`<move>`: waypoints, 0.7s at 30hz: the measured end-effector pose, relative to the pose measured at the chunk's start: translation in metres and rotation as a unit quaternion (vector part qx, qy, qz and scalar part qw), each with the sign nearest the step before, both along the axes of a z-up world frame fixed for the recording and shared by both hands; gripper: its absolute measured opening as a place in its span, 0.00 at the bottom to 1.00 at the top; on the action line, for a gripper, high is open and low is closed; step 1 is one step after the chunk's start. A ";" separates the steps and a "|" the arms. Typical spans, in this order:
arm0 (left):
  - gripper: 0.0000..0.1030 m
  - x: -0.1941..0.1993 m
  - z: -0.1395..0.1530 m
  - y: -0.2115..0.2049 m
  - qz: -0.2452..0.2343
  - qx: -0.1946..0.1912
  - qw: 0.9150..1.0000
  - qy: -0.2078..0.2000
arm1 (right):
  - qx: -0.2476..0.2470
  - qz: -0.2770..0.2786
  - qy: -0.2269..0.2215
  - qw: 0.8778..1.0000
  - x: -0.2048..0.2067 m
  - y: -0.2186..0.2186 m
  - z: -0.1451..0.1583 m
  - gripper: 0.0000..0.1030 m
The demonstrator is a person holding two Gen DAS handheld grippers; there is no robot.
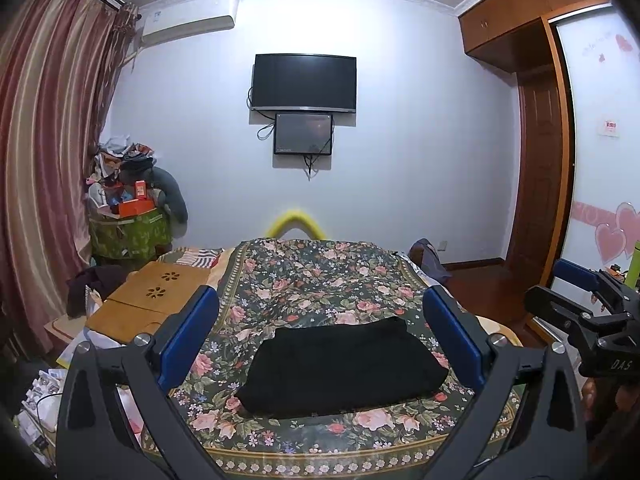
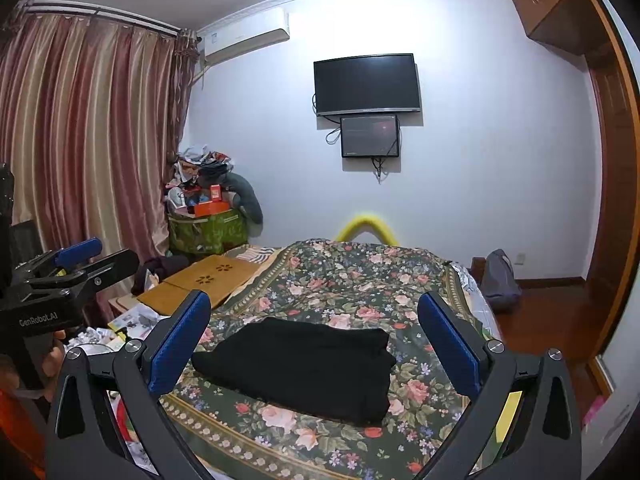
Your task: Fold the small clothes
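Left hand-held gripper point(image 1: 320, 334) & right hand-held gripper point(image 2: 314, 336): both released, raised, holding nothing. Black garment point(image 1: 344, 366) lies compactly folded on floral bed cover point(image 1: 304, 272); fold looks complete, approx. nothing left.

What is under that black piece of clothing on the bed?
The black garment lies on a flowered bedspread, which shows all around it. Whatever sits directly beneath the cloth, or inside its folds, is covered and cannot be seen.

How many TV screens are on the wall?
2. A big dark screen hangs on the far wall past the bed, and a smaller screen sits right under it, a little to the right. Both views show the same pair; none look hidden.
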State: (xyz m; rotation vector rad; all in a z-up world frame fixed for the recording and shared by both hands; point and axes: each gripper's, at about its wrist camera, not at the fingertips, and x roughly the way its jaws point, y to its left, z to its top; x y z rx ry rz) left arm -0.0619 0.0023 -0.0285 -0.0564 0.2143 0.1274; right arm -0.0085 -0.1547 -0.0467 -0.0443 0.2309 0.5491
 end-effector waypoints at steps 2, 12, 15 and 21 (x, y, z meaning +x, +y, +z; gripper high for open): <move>1.00 0.001 -0.001 0.000 -0.001 0.000 1.000 0.002 | 0.001 -0.001 0.002 1.000 0.000 -0.001 0.000 1.00; 1.00 0.004 0.000 0.001 -0.003 -0.001 1.000 0.004 | 0.002 -0.003 0.006 1.000 0.001 -0.004 0.001 1.00; 1.00 0.004 0.000 0.001 -0.003 -0.001 1.000 0.005 | 0.003 -0.002 0.007 1.000 0.001 -0.004 0.001 1.00; 1.00 0.005 0.000 0.002 -0.006 -0.001 1.000 0.006 | 0.002 -0.002 0.008 1.000 0.001 -0.004 0.002 1.00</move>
